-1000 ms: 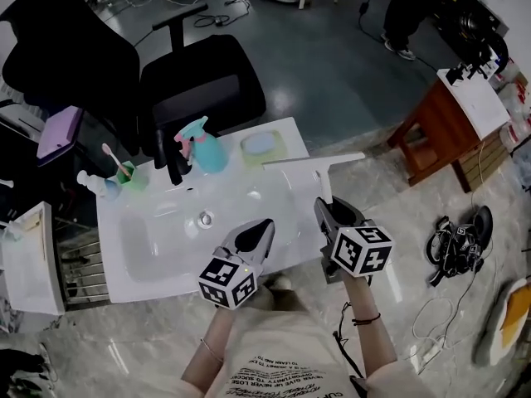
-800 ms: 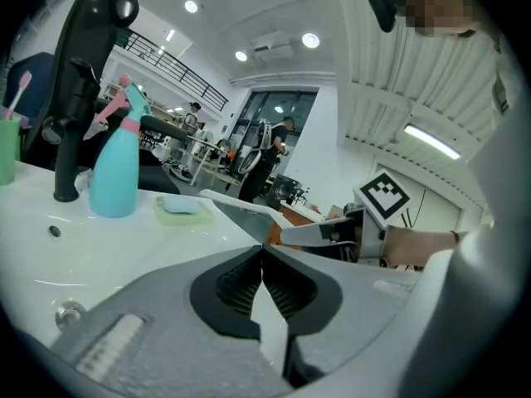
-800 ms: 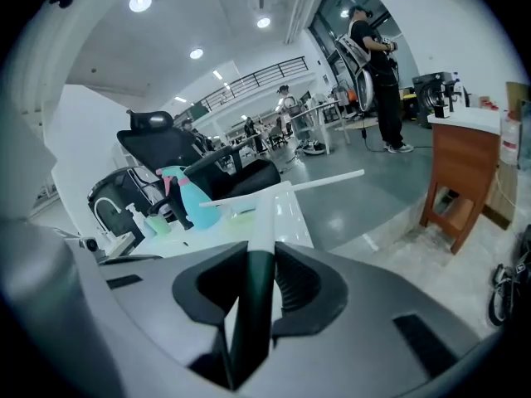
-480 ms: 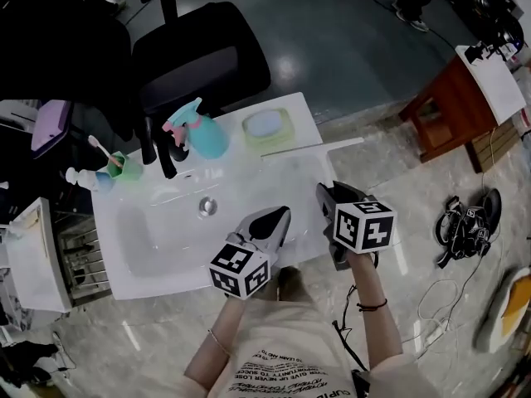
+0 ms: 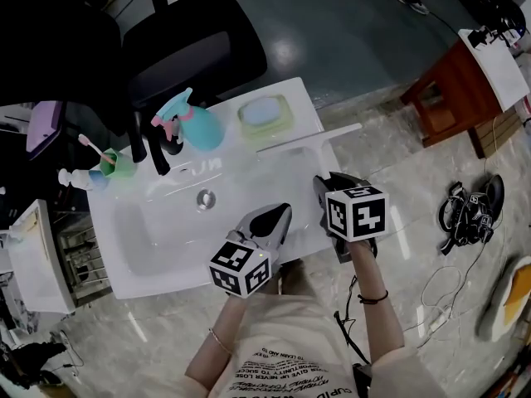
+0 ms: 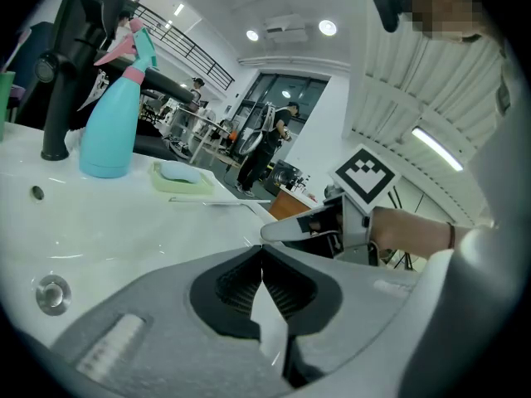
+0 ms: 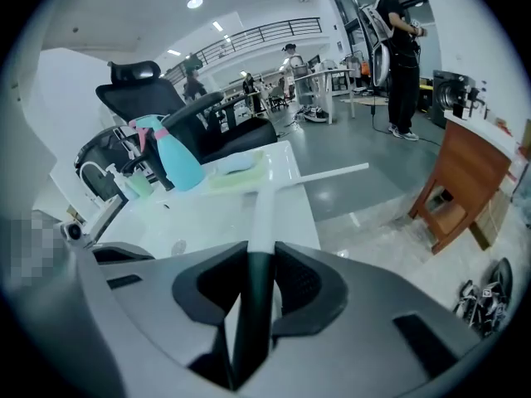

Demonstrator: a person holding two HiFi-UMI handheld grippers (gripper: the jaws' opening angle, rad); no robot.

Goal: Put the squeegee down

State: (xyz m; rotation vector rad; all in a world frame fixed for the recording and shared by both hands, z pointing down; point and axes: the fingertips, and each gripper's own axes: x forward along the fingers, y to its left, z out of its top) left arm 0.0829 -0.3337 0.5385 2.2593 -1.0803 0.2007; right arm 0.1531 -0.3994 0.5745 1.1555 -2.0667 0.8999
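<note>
The white squeegee point(image 5: 309, 139) has its long blade lying crosswise low over the right back part of the white sink counter point(image 5: 249, 181); whether it touches I cannot tell. Its handle point(image 7: 264, 214) runs back between the jaws of my right gripper point(image 5: 320, 186), which is shut on it at the counter's right front. In the right gripper view that gripper point(image 7: 253, 259) points steeply down at the counter. My left gripper point(image 5: 284, 211) hovers over the counter's front edge, just left of the right one. Its jaws point(image 6: 262, 254) meet at the tips with nothing between them.
A teal spray bottle point(image 5: 195, 127), a black faucet point(image 5: 158, 152) and a green soap dish point(image 5: 264, 114) stand along the back. A green cup with a toothbrush point(image 5: 110, 160) is at the back left. The basin's drain point(image 5: 205, 197) lies mid-counter. Black chair point(image 5: 195, 44) behind, wooden stool point(image 5: 452, 98) right.
Both grippers have sunk toward the counter. The right one has tipped further down, and the squeegee blade has come from up in the air to just over the counter's back right.
</note>
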